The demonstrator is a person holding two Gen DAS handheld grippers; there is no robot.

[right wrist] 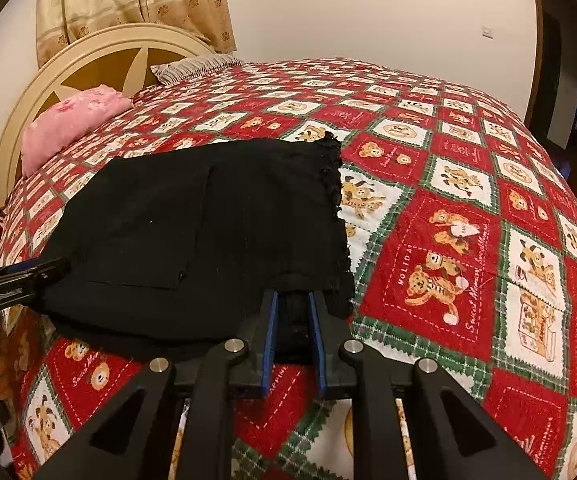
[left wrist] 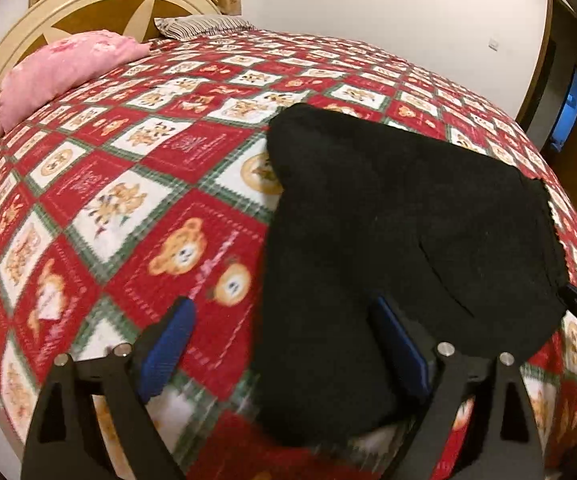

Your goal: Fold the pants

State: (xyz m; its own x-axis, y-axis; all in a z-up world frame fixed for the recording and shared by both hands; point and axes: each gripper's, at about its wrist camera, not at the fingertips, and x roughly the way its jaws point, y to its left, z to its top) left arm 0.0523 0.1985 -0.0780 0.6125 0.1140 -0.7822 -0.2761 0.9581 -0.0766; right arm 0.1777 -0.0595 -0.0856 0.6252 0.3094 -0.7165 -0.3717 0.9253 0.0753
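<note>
- My left gripper (left wrist: 284, 340) has its jaws spread wide; the near end of the black pants (left wrist: 388, 220) lies between the blue pads, and neither pad presses on the cloth.
- My right gripper (right wrist: 293, 312) has its jaws narrow, pinching a fold of the pants (right wrist: 208, 232) at their near edge, close to the near right corner of the bundle.
- The pants lie folded into a broad dark slab on the bedspread (left wrist: 128, 184), in the near half of the bed, closer to me than to the far edge.
- In the right wrist view the frayed hem (right wrist: 338, 200) forms the right-hand edge of the slab; a patch pocket (right wrist: 148, 224) shows on top.
- To the right of that hem the bedspread (right wrist: 468, 200) runs bare all the way to the bed's far and right edges, giving me plenty of room that way.
- On the left side the bedspread is open up to the pink pillow (left wrist: 60, 72) by the headboard (left wrist: 100, 4), with a striped pillow (left wrist: 204, 26) further along the head end.
- Each gripper shows at the other camera's margin, touching or just beside the slab's near corners; I cannot tell which.
</note>
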